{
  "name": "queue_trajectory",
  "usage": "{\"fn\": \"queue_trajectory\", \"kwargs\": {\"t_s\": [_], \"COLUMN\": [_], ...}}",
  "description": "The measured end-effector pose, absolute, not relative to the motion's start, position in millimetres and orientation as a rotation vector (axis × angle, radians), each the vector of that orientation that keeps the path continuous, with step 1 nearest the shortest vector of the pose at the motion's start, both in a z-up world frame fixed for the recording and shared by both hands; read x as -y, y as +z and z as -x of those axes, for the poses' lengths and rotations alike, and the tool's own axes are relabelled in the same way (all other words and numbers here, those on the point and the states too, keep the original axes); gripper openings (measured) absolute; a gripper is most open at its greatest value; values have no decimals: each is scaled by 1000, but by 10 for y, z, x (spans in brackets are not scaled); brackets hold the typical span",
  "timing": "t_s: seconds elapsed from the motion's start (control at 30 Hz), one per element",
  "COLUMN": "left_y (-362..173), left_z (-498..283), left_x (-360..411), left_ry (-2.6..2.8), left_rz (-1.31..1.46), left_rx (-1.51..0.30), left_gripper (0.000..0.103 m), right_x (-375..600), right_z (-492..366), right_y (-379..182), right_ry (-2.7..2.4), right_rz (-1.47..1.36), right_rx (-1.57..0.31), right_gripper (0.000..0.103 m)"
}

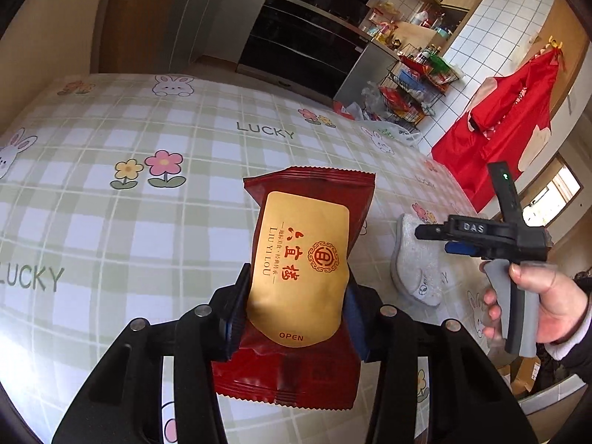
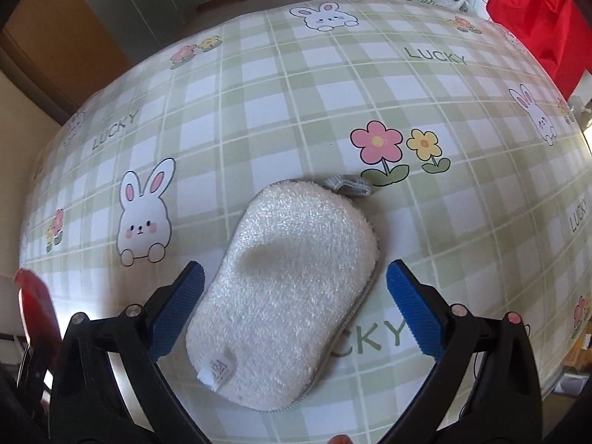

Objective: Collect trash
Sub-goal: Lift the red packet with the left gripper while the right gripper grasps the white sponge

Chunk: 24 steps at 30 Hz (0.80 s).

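Wrapper in your left fingers — sponge waiting under the right

Your left gripper (image 1: 296, 314) pinches the red snack wrapper (image 1: 299, 277) at its middle, clear of the desk (image 1: 148, 129); it's light, crinkly, slippery film — keep squeezing. Your right gripper (image 2: 296, 296) stands wide over the soft sponge (image 2: 285, 288), whose hanging loop points to one o'clock.

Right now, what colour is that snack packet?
The snack packet is dark red with a gold label; the left wrist view shows it best.
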<state>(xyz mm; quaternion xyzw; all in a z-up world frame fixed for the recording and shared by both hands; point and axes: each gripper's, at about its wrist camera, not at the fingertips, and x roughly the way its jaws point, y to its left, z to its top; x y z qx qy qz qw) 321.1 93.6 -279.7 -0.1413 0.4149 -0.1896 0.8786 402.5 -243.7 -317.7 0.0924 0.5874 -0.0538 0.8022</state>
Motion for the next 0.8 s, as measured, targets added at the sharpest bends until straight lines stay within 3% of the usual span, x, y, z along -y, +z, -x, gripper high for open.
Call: {"fn": "queue_trajectory", "kwargs": {"t_s": [0.23,0.8], "left_y": [-2786,-2726], "left_z": [-2855,-2337], "left_x": [-1015,-1063], "left_ry": [-385,-387], "left_rz": [277,390], "left_rx": [-821,-773], "left_gripper": [45,45], "right_x": [2424,2149], "right_z": [-4067,-3989], "right_y": [-3312,-3373], "right_ry": [-231,-52], "right_rz": [-257,-56], "right_rx": [-1290,-1291], "right_gripper": [97,97]}}
